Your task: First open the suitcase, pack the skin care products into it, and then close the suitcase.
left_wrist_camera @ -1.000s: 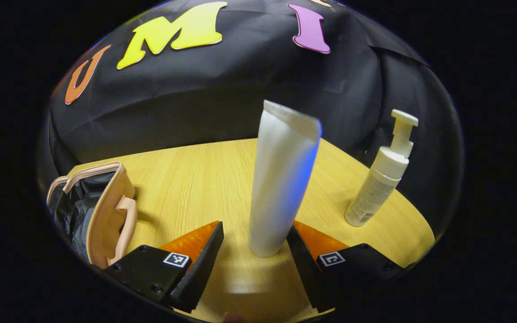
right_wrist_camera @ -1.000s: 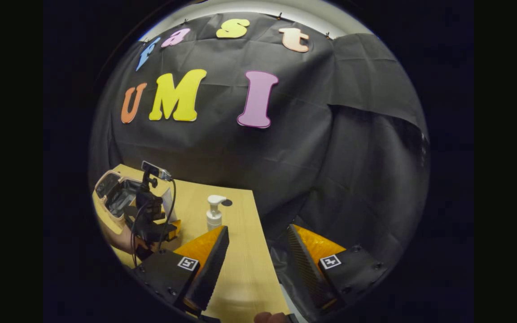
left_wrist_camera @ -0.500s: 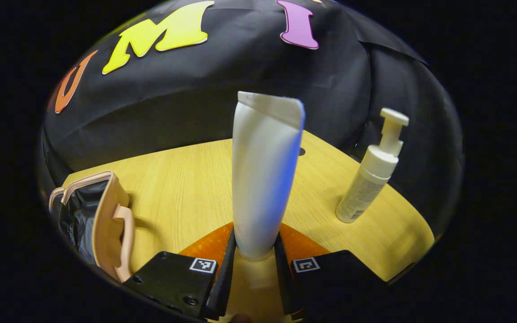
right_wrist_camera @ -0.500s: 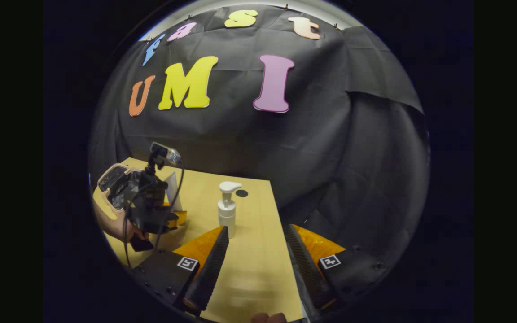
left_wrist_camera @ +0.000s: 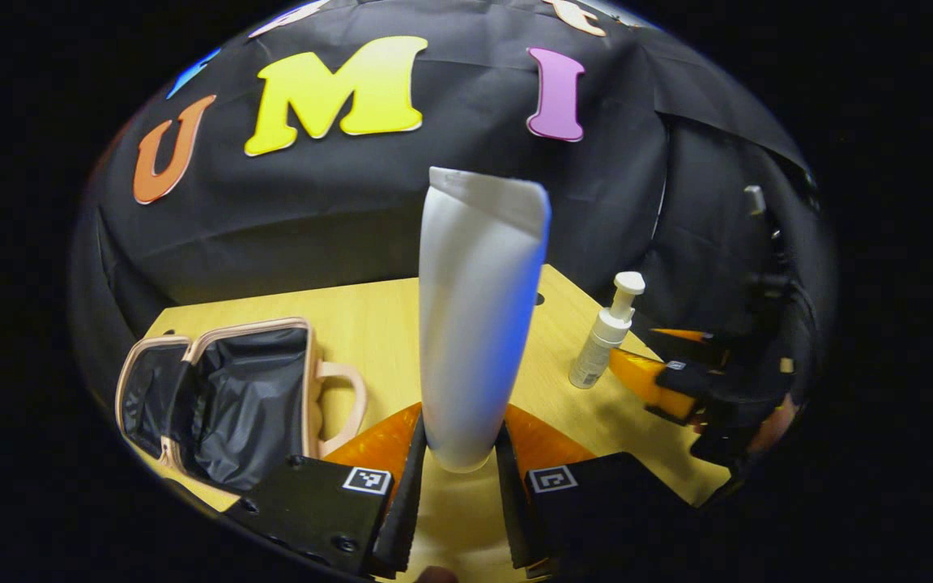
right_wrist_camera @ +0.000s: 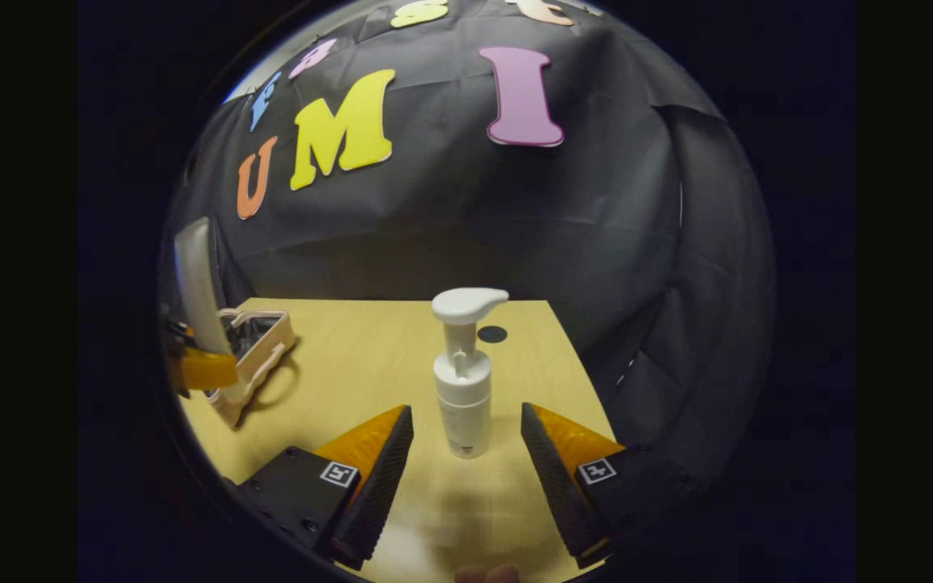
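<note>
your wooden table (left_wrist_camera: 353, 324) carries the open suitcase (left_wrist_camera: 232, 397) at its left, dark lining showing. your left gripper (left_wrist_camera: 458, 478) is clenched on the white tube (left_wrist_camera: 479, 324), held upright above the table. your right gripper (right_wrist_camera: 466, 470) is spread wide, the pump bottle (right_wrist_camera: 464, 380) standing on the table between its fingers, untouched.

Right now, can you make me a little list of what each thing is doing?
left gripper: shut on the tube
tube: white, upright, lifted off the table
right gripper: open, fingers either side of the pump bottle
pump bottle: standing on the table, not gripped
suitcase: open, black lining showing
table: wooden
</note>
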Tool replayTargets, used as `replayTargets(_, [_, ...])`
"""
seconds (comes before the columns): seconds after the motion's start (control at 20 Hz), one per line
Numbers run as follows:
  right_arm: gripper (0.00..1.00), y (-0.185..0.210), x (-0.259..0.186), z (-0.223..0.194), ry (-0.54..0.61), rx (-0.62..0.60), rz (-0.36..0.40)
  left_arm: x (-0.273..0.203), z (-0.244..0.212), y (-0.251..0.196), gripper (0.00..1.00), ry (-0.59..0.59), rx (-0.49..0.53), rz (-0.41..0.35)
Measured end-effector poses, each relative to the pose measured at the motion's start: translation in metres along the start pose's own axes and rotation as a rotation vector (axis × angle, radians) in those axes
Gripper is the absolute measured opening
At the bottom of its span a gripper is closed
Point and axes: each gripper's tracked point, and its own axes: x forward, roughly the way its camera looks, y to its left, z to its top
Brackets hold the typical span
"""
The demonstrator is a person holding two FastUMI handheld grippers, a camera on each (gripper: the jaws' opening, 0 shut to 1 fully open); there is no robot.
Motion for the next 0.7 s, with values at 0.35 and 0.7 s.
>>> replayTargets(0.35, [0.75, 0.000, 0.055, -0.021, 0.039, -0.036, -0.004, -0.056, 0.003, 0.081, 0.47, -0.012, -0.084, 0.176])
replayTargets(0.7, [0.51, -0.003, 0.062, -0.021, 0.062, -0.085, -0.044, -0.088, -0.004, 0.156, 0.47, -0.019, -0.155, 0.252])
